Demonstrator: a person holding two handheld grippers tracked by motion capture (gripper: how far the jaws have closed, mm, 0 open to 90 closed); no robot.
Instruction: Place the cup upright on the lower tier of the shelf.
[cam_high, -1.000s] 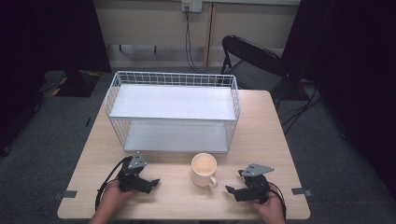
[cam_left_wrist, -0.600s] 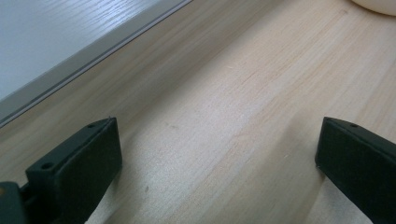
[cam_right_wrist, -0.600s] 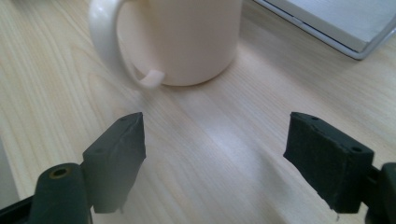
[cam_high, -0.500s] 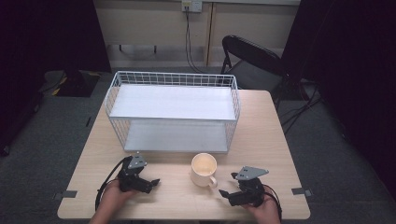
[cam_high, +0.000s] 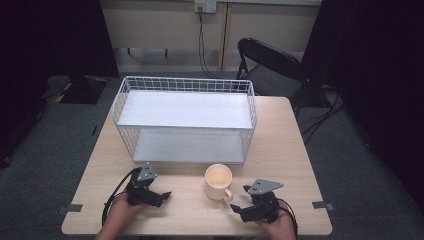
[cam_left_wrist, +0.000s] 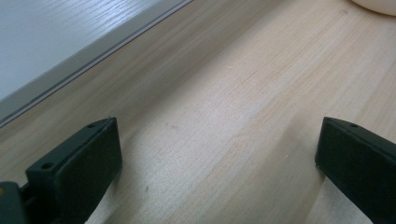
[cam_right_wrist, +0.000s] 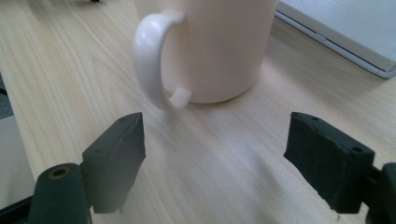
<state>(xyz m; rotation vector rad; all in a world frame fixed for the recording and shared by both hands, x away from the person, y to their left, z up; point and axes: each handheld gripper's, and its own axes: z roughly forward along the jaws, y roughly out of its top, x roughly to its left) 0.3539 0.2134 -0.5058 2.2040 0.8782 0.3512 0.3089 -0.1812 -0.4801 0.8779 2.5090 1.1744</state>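
Note:
A cream mug (cam_high: 218, 180) stands upright on the wooden table (cam_high: 282, 150), in front of the white wire rack (cam_high: 186, 79). Its handle points toward the front right. My right gripper (cam_high: 239, 199) lies low on the table just right of the mug, open, and aims at it. In the right gripper view the mug (cam_right_wrist: 219, 46) is close ahead and its handle (cam_right_wrist: 150, 60) sits just beyond the left jaw, untouched. My left gripper (cam_high: 163, 197) rests open on the table left of the mug with bare wood between its jaws (cam_left_wrist: 215, 140).
The wire rack has a white lower board (cam_left_wrist: 42, 42) and an upper shelf (cam_high: 185, 107), and takes up the middle of the table. A black folding chair (cam_high: 272, 65) stands behind the far right corner. Cables trail from both grippers.
My right gripper has slid left toward the mug and lowered a little. The left gripper and the mug have stayed put.

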